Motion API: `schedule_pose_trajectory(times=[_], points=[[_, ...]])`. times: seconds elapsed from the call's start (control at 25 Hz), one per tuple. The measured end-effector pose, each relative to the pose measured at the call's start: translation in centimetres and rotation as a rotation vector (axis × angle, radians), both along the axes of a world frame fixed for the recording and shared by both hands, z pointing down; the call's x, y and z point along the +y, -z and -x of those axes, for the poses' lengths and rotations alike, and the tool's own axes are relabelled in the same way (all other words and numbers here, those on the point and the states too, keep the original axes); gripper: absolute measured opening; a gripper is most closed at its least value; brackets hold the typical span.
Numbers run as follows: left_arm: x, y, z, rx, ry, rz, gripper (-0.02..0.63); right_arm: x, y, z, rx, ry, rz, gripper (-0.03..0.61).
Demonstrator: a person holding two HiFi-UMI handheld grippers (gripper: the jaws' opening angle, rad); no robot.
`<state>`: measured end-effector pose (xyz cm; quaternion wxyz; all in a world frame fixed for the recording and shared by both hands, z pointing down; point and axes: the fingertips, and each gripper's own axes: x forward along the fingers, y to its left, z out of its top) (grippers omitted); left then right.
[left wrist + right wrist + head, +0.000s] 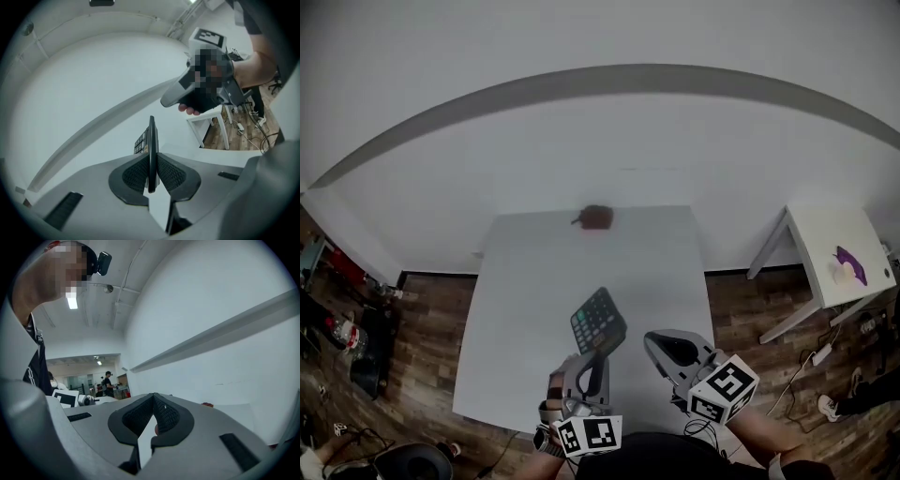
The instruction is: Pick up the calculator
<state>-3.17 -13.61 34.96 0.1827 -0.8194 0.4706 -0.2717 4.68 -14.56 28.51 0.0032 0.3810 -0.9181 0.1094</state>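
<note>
L gripper, over the near edge of the white table, is clamped on the calculator. In the left gripper view the calc stands edge-on between the mesh pads, keys facing left, most of its body sticking out past the tips. It looks held up off the table, above the near-middle. R gripper hangs over the table's near-right part, jaws together w/ nothing between them; same in its own view.

Risks, as I judge them:
- Pads hold only one end of a thin slab, so the long free end could lever it round or let it slide out.
- A quick wrist roll or a jolt would do that.
- R gripper is close by and could knock the calc if swung across.

Count:
- 1 calc.
- 2 grippers.
- 1 dark red object at the table's far edge.
- 1 small side table off the table's right side, w/ 1 purple item on it.
</note>
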Motion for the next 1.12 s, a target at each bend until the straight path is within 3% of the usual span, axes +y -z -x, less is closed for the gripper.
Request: schedule_pose_trajectory(times=[0.4,1.12], points=[[0.4,3.9,0.1,0.168,0.003,0.028,0.046,0.4,0.7,0.9,0.031,0.012,-0.009,0.011],[0.8,6.3,0.0,0.263,-0.025,0.013,0.046,0.8,1.2,1.9,0.058,0.014,-0.027,0.011]])
